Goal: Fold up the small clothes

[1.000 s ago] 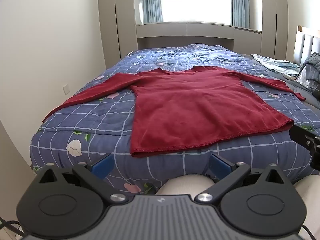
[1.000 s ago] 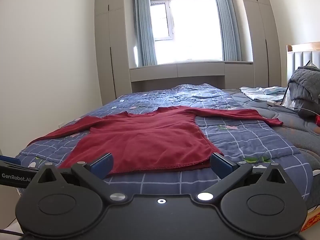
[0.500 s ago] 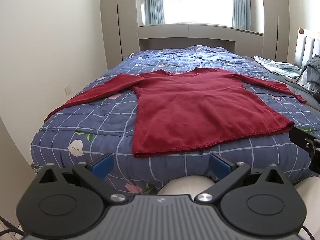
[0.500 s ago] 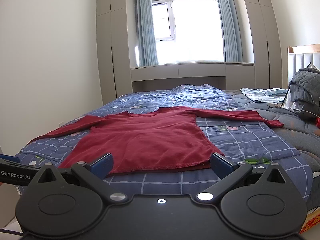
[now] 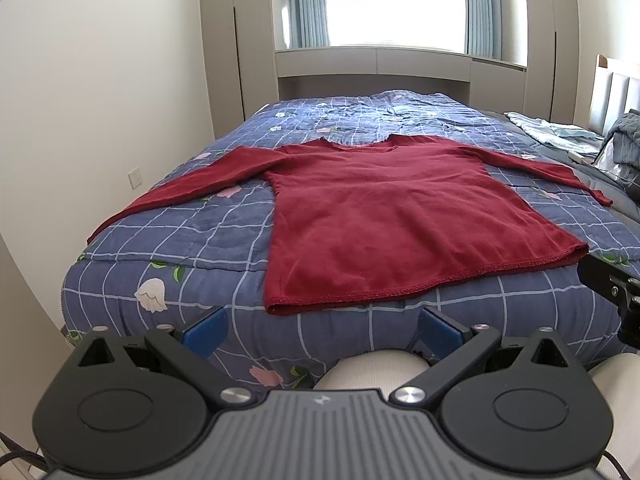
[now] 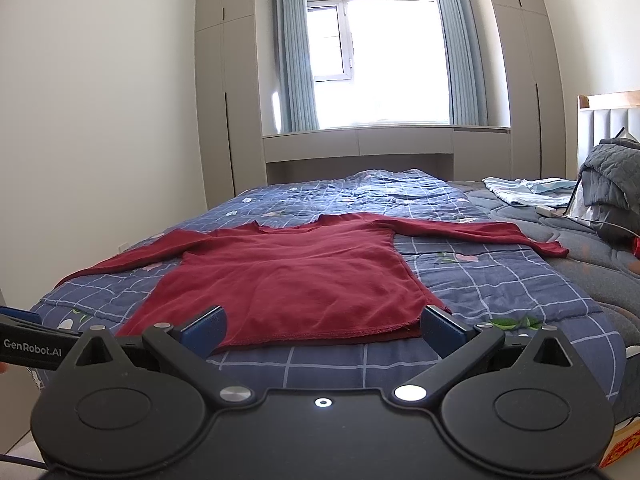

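A dark red long-sleeved top [image 5: 392, 216] lies flat on the bed, sleeves spread out to both sides, hem toward me. It also shows in the right wrist view [image 6: 296, 280]. My left gripper [image 5: 322, 330] is open and empty, held off the foot of the bed below the hem's left corner. My right gripper [image 6: 322, 330] is open and empty, just short of the hem's right part. The right gripper's side shows at the right edge of the left wrist view [image 5: 612, 292].
The bed has a blue checked quilt [image 5: 192, 240] with flower prints. Grey bedding and a folded pale cloth [image 6: 528, 190] lie at the right by the headboard. A white wall is on the left, a window and cabinets at the back.
Both views have tilted slightly upward and drawn back a little from the bed. The top has not moved. Both grippers stay open.
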### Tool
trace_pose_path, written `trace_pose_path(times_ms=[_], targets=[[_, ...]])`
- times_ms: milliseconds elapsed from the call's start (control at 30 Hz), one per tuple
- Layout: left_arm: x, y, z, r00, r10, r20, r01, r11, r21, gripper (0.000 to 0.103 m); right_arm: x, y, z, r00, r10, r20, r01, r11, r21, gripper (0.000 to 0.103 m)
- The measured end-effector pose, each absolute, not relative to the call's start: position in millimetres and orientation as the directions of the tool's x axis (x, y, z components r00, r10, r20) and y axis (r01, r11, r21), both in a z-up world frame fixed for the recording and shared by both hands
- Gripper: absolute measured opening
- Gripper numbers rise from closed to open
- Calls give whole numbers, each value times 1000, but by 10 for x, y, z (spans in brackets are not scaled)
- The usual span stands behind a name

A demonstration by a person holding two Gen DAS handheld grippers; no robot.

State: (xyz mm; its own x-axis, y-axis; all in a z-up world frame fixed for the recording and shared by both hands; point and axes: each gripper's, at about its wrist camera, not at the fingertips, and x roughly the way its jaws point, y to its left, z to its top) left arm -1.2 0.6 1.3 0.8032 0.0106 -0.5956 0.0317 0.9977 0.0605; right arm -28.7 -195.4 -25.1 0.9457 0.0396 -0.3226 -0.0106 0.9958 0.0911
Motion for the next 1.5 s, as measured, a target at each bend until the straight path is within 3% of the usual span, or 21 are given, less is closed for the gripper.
trace_pose_path(times_ms=[1500], targets=[[-1, -15, -13, 798, 8, -603, 44, 996, 72, 103, -277, -1952, -262, 945, 38, -326, -3, 994, 105, 103]])
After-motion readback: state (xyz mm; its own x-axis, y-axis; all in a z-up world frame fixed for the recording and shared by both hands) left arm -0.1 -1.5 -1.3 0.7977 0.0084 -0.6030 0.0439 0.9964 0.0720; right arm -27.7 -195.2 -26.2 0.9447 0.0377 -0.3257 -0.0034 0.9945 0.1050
